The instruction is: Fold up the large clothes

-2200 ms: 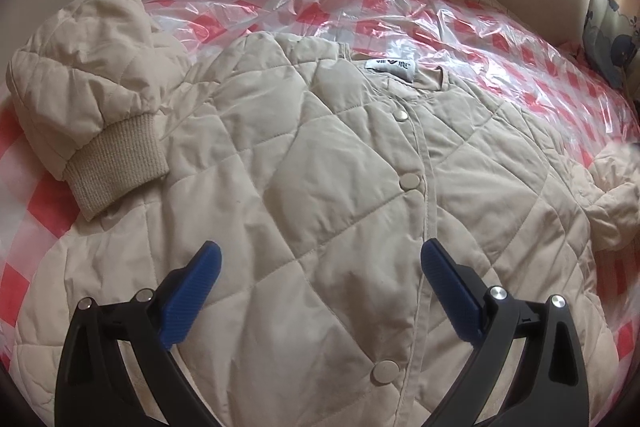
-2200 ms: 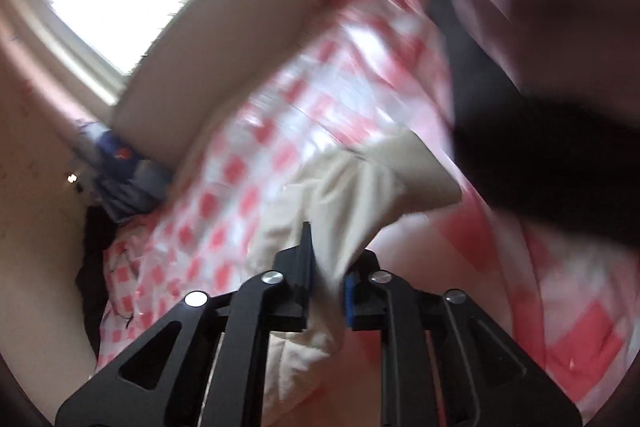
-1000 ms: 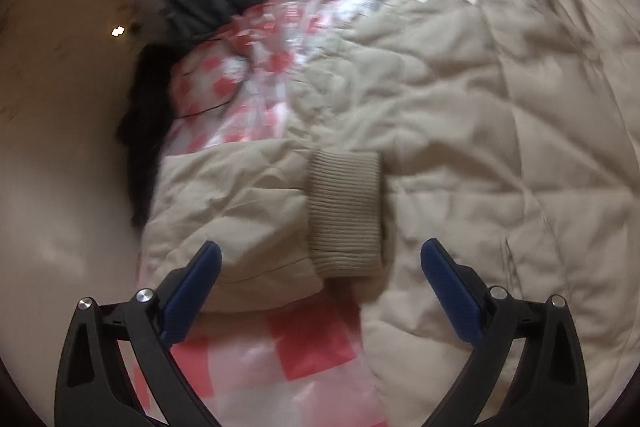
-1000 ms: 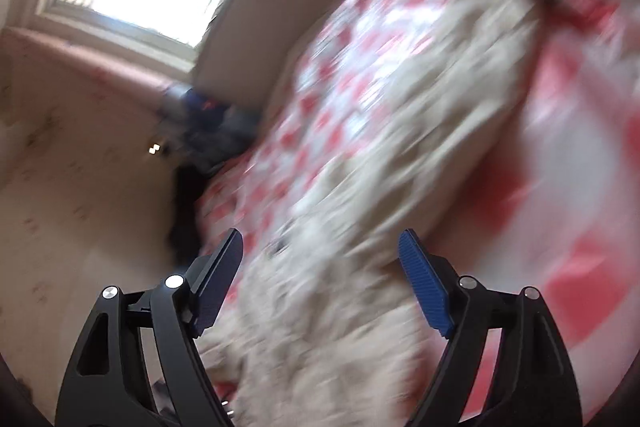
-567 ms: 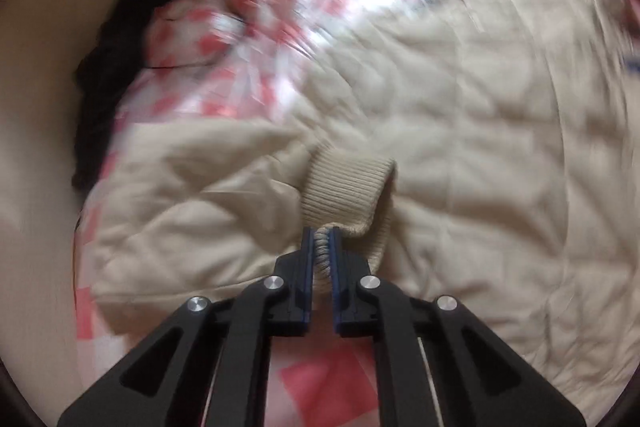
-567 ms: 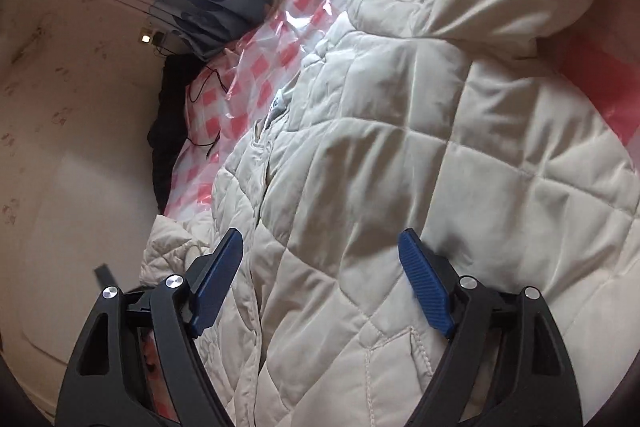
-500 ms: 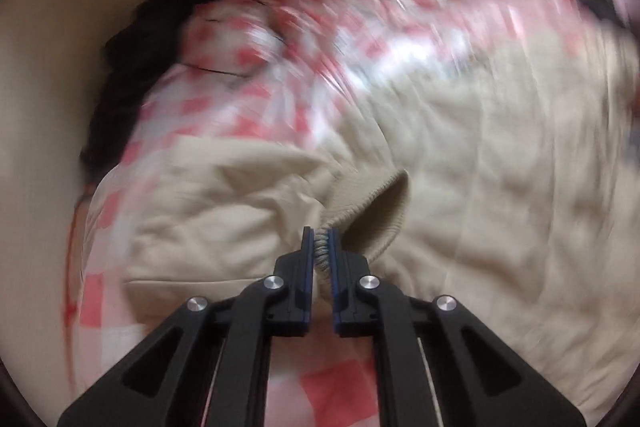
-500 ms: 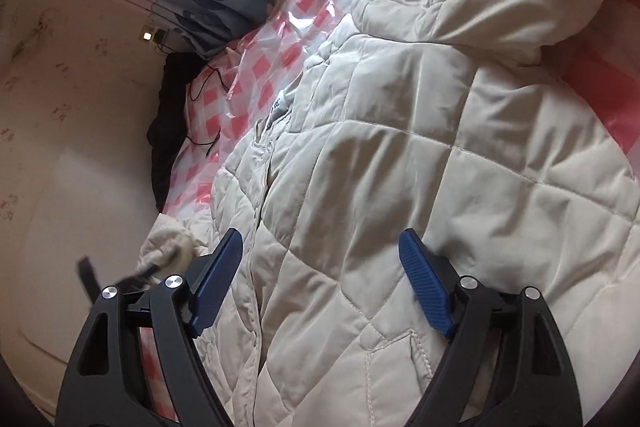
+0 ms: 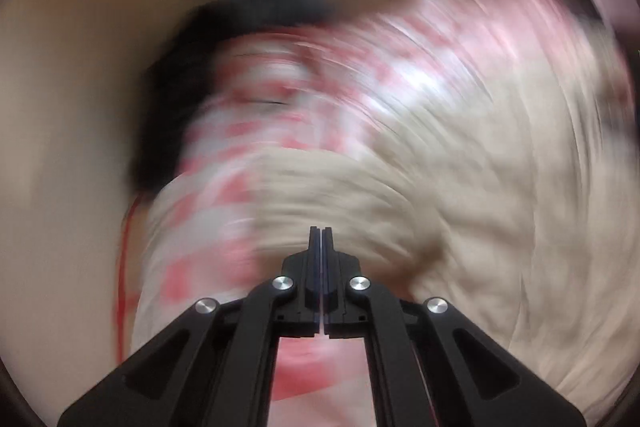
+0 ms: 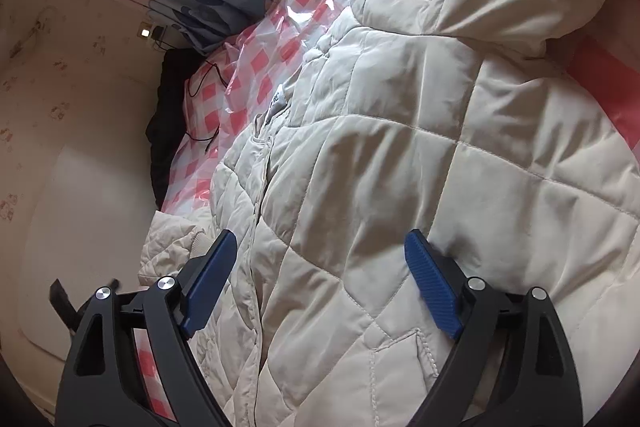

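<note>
**Left tongs lose the cuff as the view is swinging**

Half a second ago the left tongs were pinching the ribbed cuff; now their jaws are meeting flat, with nothing showing between them, and the whole left view is smearing with fast motion. In my judgement the sleeve has been dropped or has slipped, so the sleeve fold may need a fresh grip.

The jacket is lying spread on the checked bed. In the right view its long axis is running from 6 o'clock up toward 11 o'clock, the collar and label pointing to 11, the hem toward the camera. The left sleeve is bunching at 8 o'clock. The right tongs are hanging wide open over the lower front, gripping nothing.
</note>
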Action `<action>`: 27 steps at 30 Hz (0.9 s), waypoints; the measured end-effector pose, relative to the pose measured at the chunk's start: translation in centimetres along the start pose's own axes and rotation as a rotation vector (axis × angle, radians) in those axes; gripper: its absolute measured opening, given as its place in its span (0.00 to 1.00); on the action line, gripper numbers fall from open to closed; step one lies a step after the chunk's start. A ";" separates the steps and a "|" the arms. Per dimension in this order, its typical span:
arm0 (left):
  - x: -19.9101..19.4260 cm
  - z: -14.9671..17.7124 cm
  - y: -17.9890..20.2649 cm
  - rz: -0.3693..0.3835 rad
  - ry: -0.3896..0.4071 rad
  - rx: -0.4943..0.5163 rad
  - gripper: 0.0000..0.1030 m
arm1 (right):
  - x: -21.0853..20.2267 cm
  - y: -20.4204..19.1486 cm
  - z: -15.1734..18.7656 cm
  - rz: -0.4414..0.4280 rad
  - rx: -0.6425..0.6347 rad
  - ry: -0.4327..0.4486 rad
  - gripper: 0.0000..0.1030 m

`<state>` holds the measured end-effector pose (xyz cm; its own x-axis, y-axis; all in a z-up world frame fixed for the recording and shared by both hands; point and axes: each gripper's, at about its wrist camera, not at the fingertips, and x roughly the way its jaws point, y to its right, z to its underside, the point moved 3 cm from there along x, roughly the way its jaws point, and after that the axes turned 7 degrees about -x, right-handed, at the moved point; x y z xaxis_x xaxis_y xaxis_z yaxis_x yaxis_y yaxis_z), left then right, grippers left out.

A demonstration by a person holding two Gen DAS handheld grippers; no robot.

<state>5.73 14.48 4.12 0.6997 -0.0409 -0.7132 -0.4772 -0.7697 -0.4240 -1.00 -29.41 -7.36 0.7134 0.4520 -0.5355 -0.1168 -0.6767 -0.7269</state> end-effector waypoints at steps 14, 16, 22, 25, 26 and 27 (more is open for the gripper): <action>13.6 0.0 11.7 0.082 -0.329 0.467 0.02 | 0.0 0.5 0.0 -0.027 0.023 -0.004 0.83; 14.1 0.6 12.6 0.051 -0.345 0.511 0.02 | -0.1 0.5 0.0 -0.027 0.025 -0.005 0.83; 11.6 -1.6 10.7 0.198 -0.328 0.240 0.02 | -0.2 0.5 0.1 -0.033 0.031 -0.004 0.83; 9.0 -3.6 7.2 0.306 -0.261 0.002 0.94 | -0.2 0.6 0.0 -0.036 0.038 -0.004 0.83; 8.4 -3.8 6.4 0.377 -0.249 -0.059 0.93 | -0.2 0.6 0.0 -0.036 0.039 -0.005 0.84; 7.9 -3.6 6.0 0.503 -0.269 -0.119 0.95 | -0.3 0.6 0.0 -0.036 0.038 -0.005 0.84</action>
<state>10.34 7.28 -2.06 0.2354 -0.2688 -0.9340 -0.6421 -0.7644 0.0582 -1.29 -29.92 -7.69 0.7139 0.4788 -0.5109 -0.1175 -0.6373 -0.7616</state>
